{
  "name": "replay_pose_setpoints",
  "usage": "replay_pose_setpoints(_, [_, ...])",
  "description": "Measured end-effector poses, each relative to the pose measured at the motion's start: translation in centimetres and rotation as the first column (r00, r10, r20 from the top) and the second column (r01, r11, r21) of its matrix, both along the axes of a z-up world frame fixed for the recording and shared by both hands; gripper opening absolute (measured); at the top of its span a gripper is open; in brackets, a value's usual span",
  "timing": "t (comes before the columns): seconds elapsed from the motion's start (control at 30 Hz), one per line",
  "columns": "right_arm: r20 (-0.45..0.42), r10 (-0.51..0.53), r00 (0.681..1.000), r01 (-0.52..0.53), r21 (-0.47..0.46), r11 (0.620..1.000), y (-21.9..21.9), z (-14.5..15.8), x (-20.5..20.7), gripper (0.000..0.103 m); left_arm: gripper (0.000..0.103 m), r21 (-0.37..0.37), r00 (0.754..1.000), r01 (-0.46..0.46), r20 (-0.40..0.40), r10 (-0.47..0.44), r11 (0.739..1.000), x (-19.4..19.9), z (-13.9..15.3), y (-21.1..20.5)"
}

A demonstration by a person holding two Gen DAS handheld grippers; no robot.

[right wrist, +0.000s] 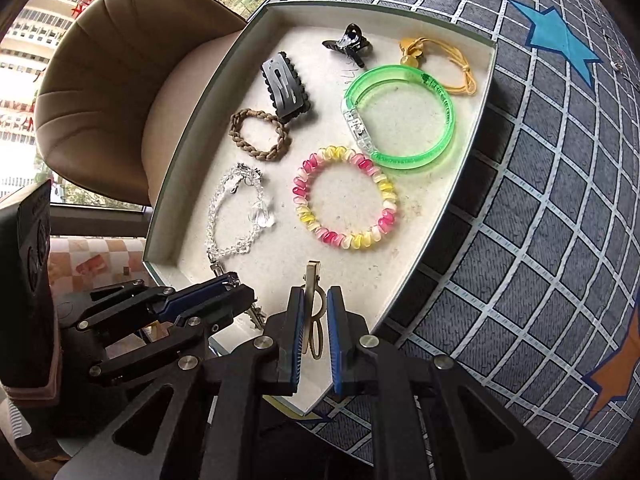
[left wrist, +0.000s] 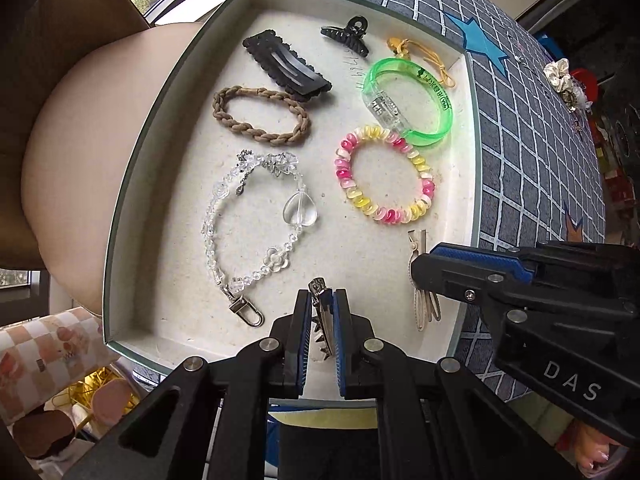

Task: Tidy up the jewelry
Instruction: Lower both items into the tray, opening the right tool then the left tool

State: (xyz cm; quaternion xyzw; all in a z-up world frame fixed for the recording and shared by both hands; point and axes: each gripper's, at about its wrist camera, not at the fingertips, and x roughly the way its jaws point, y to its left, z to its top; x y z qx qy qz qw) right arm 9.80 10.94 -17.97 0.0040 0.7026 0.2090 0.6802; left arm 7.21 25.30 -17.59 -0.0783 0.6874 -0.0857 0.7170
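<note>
Setting: grid-patterned grey cloth (right wrist: 560, 208) with star patches covers the table; a shallow box tray (left wrist: 120, 216) with a pale speckled floor sits at its edge, a tan chair (right wrist: 120, 64) behind.
Left gripper (left wrist: 323, 320): fingers nearly together, clamped on a toothed silver clip (left wrist: 322, 312) that stands between the pads.
Right gripper (right wrist: 313, 320): fingers close around a gold looped hair clip (right wrist: 313, 312); I judge it gripped, though pad contact is hard to confirm.
Key relation: each clip's long axis runs along its gripper's fingers, pointing into the tray; both sit over the tray's near edge, the right gripper just beside the left.
Nearest neighbours: clear bead bracelet (left wrist: 256, 224) lies ahead-left of the left gripper; pink-and-yellow coil bracelet (left wrist: 384, 176) lies ahead of the right.
Farther back: braided brown hair tie (left wrist: 262, 116), black snap clip (left wrist: 286, 66), green bangle (left wrist: 412, 104), black claw clip (left wrist: 348, 34), yellow cord tie (left wrist: 424, 58).
Judgement: open floor near the front edge suits setting both clips down.
</note>
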Motion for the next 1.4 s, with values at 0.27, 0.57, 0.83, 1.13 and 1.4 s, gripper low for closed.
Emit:
replay_pose_setpoints(0.27, [-0.01, 0.004, 1.0, -0.004, -0.057, 0.998, 1.5, -2.3, 0.7, 0.012, 0.018, 0.046, 1.0, 0.012, 0.008, -0.012, 0.999, 0.4, -1.3, 0.1])
replay_pose_setpoints(0.57, [-0.002, 0.013, 1.0, -0.014, -0.074, 0.997, 2.4, -3.1, 1.1, 0.012, 0.018, 0.089, 0.999, 0.035, 0.027, -0.037, 0.995, 0.5, -1.2, -0.6])
replay_pose_setpoints(0.83, [-0.01, 0.006, 1.0, -0.007, -0.063, 0.998, 1.2, -2.2, 1.2, 0.012, 0.018, 0.108, 0.998, 0.031, 0.047, -0.036, 0.994, 0.2, -0.1, -1.7])
replay_pose_setpoints(1.13, [0.047, -0.029, 0.998, 0.031, -0.04, 0.999, -0.3, 1.2, 1.5, 0.042, 0.018, 0.15, 0.998, 0.01, 0.067, -0.02, 0.989, 0.1, 1.2, -2.9])
replay_pose_setpoints(1.4, [0.085, -0.103, 0.991, 0.109, -0.069, 0.992, -3.3, 3.8, 1.5, 0.042, 0.018, 0.154, 0.998, 0.001, 0.06, -0.011, 0.988, 0.2, 1.3, -2.6])
